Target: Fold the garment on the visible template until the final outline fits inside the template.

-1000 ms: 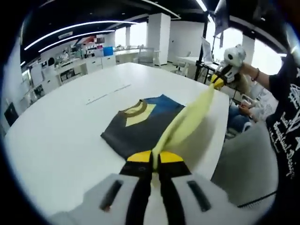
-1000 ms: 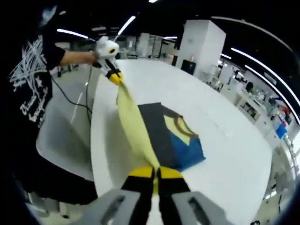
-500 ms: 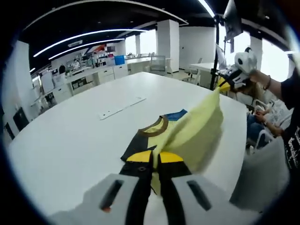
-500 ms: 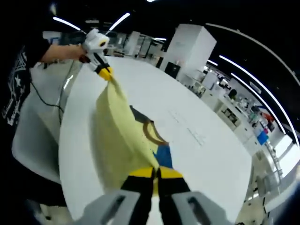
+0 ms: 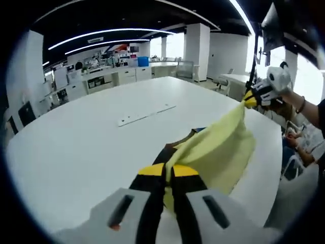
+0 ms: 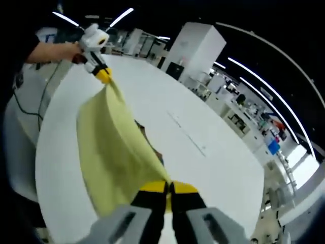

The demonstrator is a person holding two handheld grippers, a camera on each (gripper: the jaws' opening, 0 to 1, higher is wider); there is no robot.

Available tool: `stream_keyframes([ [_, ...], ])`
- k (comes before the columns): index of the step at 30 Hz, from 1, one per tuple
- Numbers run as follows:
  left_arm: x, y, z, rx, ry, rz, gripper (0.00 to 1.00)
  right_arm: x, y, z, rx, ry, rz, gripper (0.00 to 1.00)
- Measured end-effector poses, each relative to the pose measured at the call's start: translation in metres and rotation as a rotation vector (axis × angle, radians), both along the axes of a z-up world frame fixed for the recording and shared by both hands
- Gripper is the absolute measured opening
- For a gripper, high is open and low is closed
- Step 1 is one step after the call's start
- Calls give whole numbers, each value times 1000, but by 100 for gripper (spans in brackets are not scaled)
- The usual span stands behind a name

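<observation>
A pale yellow part of the garment (image 5: 219, 147) is lifted off the white table (image 5: 76, 147) and stretched between two grippers, hanging as a loose sheet. Beneath it, on the table, a small dark and brown part of the same garment peeks out. The left gripper (image 5: 168, 173) has its yellow-tipped jaws closed on one corner of the yellow cloth; the right gripper (image 6: 168, 187) is closed on the other corner — each also appears at the far end of the other's view, held by a hand (image 6: 51, 51). A thin pale strip (image 5: 146, 115) lies flat on the table beyond the garment — well apart from it. Desks and white columns stand behind
</observation>
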State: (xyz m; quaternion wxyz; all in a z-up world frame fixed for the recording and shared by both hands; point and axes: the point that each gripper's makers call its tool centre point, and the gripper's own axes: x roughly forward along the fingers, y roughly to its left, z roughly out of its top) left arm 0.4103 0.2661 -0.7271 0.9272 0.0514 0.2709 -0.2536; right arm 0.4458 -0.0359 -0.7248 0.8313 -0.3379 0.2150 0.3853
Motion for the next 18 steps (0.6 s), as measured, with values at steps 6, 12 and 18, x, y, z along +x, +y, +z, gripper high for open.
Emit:
stream_keyframes([
  [6,16,3,-27,-12,54,18,1,17,2,-28,-5,42,-32,0],
  [12,29,7,-49,9,78,3,2,34,4,-48,1,76,-72,0],
  [18,35,9,-69,2,116,24,2,44,7,-70,-28,104,-75,0],
])
